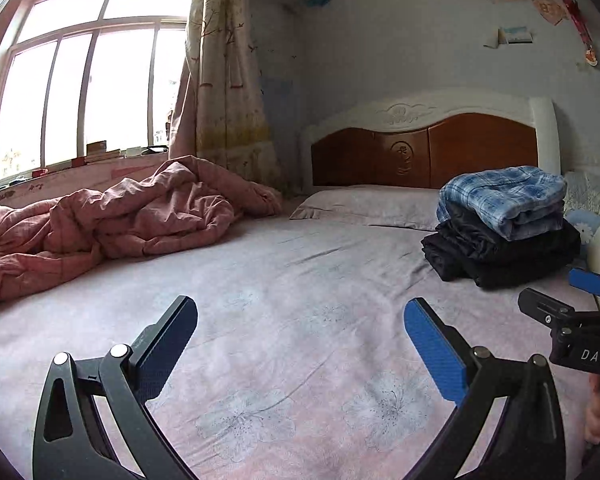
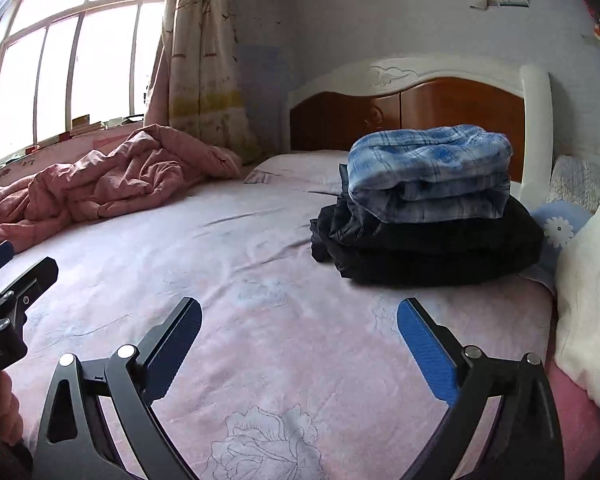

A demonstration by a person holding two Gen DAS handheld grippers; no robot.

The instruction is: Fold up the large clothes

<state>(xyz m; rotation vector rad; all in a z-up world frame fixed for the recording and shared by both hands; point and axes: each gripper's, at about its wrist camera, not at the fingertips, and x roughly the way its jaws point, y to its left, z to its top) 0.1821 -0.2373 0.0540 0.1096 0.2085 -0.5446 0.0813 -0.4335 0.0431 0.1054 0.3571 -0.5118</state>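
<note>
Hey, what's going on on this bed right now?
A person holds a gripper in each hand above the pink floral sheet. The left gripper and right gripper are both open and empty. A blue plaid garment lies folded on dark folded clothes near the headboard. A pink quilt lies rumpled by the window.

Set low over the bed sheet (image 1: 300,264), both fisheye views facing the headboard (image 1: 424,152); left wrist view nearer the window (image 1: 76,80) side, catching the right gripper (image 1: 556,294) at its right edge; right wrist view closer to the folded clothes stack (image 2: 428,216), catching the left gripper (image 2: 16,264) at its left edge; shared: quilt (image 2: 112,176), curtain (image 2: 204,60), pillow (image 1: 364,204).
</note>
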